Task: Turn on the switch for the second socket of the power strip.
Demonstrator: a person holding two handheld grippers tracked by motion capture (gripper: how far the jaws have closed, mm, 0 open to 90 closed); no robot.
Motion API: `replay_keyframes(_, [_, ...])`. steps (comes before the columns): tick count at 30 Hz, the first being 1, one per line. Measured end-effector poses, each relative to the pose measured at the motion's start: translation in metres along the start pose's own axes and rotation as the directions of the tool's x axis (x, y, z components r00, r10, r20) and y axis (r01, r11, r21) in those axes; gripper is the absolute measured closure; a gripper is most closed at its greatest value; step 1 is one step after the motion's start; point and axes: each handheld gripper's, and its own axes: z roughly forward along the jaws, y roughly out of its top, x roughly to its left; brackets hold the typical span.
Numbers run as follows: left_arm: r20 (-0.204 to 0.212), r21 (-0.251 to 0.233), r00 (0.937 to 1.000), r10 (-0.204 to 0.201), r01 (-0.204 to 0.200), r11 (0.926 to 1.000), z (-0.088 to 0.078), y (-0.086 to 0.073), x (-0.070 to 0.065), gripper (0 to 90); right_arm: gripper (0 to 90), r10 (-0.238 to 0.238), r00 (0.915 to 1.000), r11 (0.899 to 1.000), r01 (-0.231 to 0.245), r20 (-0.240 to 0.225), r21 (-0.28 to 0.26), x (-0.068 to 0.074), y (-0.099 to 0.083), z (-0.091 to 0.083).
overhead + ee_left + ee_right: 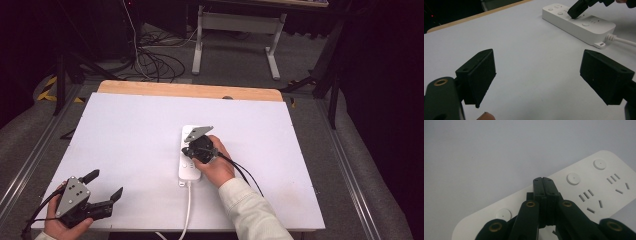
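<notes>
My right gripper [192, 148] rests its tip on the white power strip [189, 167], which lies lengthwise near the middle of the table [125, 150], its cord [187, 212] running off the near edge. The jaws are pressed together with nothing between them; I judge that I hold them so in order to use the joined tip as a single blunt finger on one of the strip's round switch buttons [573, 178]. In the right gripper view the closed tip [545, 185] points down onto the strip's top face between two such buttons, beside a set of socket slots [591, 201].

My left gripper [100, 187] waits near the table's near left corner, well apart from the strip, with its jaws wide apart and holding nothing. I judge that it is parked there to leave the right hand [217, 167] room. In the left gripper view its two pads [484, 75] frame bare table, with the strip [584, 23] at far right and the other gripper's tip [577, 10] touching its top.

Hard to make out: whether the tip sits exactly on a button or just beside it, since the jaws cover the contact point. The strip's near end is partly covered by my right hand in the high view. The cord's far course is cut off by the frame. No indicator light can be read.
</notes>
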Motion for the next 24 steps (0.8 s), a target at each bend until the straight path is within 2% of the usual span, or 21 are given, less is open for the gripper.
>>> replay_keyframes(6, [-0.002, 0.002, 1.0000, 0.004, -0.004, 1.0000, 0.0001, 0.0001, -0.0003, 13.8, 90.0, 0.014, 0.9999, 1.000, -0.014, 0.002, -0.006, 0.0009, -0.0014, 0.0003])
replay_keyframes(12, [-0.002, -0.001, 1.0000, 0.001, -0.001, 1.0000, 0.0004, 0.0002, -0.0007, 13.8, 90.0, -0.027, 0.9989, 1.000, 0.027, 0.039, 0.001, 0.0067, -0.0008, 0.0010])
replay_keyframes(17, [-0.005, 0.002, 0.9999, 0.012, -0.012, 0.9999, -0.0002, 0.0004, -0.0005, 13.8, 90.0, -0.025, 0.9983, 1.000, 0.025, 0.052, 0.000, 0.0075, -0.0014, 0.0012])
replay_keyframes(19, [-0.005, -0.001, 1.0000, 0.008, -0.008, 1.0000, 0.0001, 0.0004, -0.0007, 13.8, 90.0, -0.012, 0.9990, 1.000, 0.012, 0.042, -0.005, 0.0077, -0.0019, 0.0014])
replay_keyframes(24, [-0.001, 0.002, 0.9999, 0.011, -0.011, 0.9999, 0.0002, 0.0005, -0.0010, 13.8, 90.0, -0.011, 0.9992, 1.000, 0.011, 0.039, -0.002, 0.0069, -0.0019, 0.0016])
